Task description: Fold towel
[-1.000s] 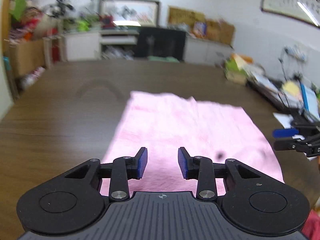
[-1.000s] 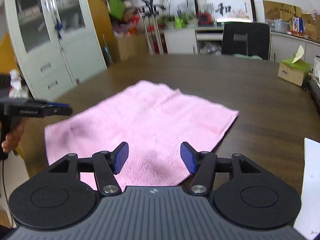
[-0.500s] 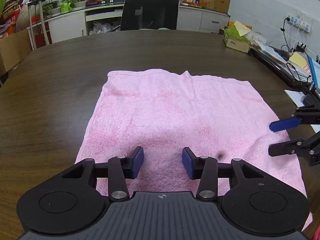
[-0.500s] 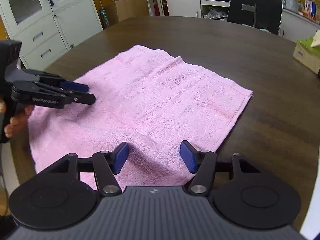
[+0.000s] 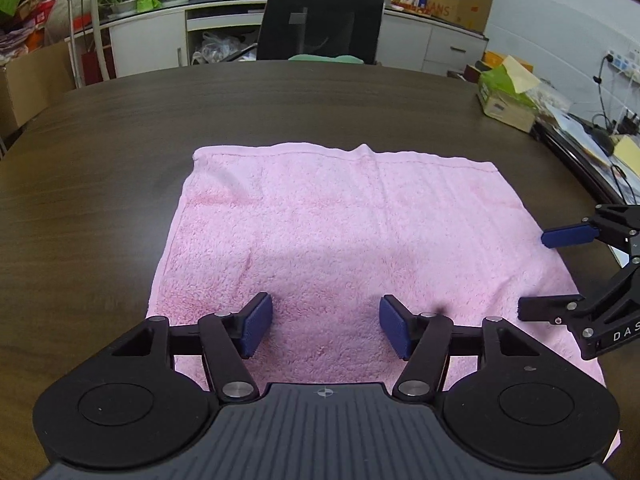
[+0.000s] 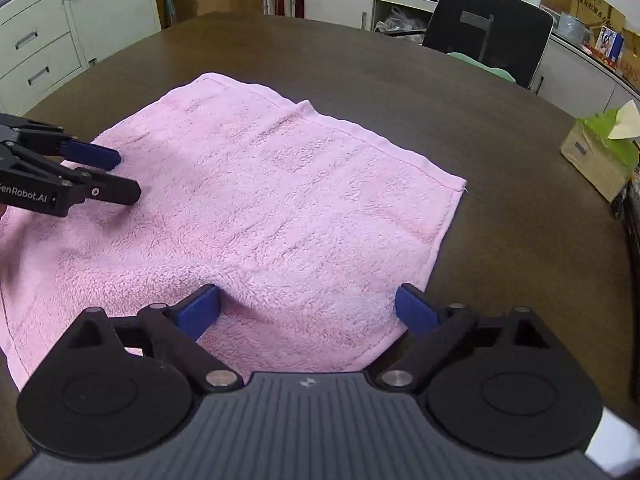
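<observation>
Pink towel [image 5: 340, 240] lies flat on the dark wood table [image 5: 120, 128], unfolded, so we hold left gripper [image 5: 326, 330] and right gripper [image 6: 308, 308] wide open, empty, above its near edge (presumably corner grabs).

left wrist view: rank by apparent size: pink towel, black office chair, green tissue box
1. pink towel, largest by far
2. black office chair
3. green tissue box, smallest

The chair stands farther back than the box, so true sizes may differ more.

Left claw [image 5: 326, 330] and right claw [image 6: 308, 312] both low, level, jaws spread wide apart.
</observation>
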A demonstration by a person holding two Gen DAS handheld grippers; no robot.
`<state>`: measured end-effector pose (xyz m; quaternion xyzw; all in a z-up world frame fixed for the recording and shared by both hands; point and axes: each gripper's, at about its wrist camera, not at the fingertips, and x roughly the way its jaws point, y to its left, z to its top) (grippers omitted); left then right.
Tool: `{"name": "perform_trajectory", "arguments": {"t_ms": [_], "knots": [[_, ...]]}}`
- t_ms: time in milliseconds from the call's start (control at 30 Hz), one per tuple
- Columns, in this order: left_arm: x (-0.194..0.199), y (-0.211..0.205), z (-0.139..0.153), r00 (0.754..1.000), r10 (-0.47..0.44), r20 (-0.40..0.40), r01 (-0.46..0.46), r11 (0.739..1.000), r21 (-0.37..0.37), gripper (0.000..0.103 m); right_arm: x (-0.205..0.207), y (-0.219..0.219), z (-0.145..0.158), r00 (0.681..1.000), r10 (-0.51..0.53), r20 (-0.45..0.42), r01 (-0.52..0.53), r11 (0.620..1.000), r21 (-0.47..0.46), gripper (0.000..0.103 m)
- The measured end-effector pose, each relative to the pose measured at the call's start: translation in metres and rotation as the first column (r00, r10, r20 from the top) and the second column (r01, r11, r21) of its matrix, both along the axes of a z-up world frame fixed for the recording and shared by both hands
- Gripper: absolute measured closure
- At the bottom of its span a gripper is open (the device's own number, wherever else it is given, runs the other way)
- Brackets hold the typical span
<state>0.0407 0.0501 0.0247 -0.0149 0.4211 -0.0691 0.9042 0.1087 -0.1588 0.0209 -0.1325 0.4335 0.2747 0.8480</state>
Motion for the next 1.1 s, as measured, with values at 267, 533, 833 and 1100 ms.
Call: {"name": "perform_trajectory", "arguments": {"t_ms": [267,533,833,1100], "knots": [[0.050,-0.002,-0.002,0.997,0.083,0.004,-0.083,0.996,0.014,0.040,0.030,-0.003,0.002,0.999,-0.040,-0.009,0.040,0.999,-0.028,0.009],[0.084,0.005,-0.001,0.994,0.108,-0.004,-0.108,0.992,-0.068,0.041,0.046,-0.028,0.008,0.996,-0.090,0.011,0.090,0.995,0.035,0.028],[0.027,0.039,0.022,0.992,0.072,0.101,-0.057,0.988,-0.143,0.036,-0.029,-0.038,0.044,0.997,-0.040,0.066,0.017,0.949,0.315,0.028],[-0.012,0.032,0.000,0.997,-0.013,0.073,0.015,1.000,-0.020,0.035,-0.064,-0.039,0.004,0.998,-0.058,0.028,0.049,0.966,0.254,0.025]]}}
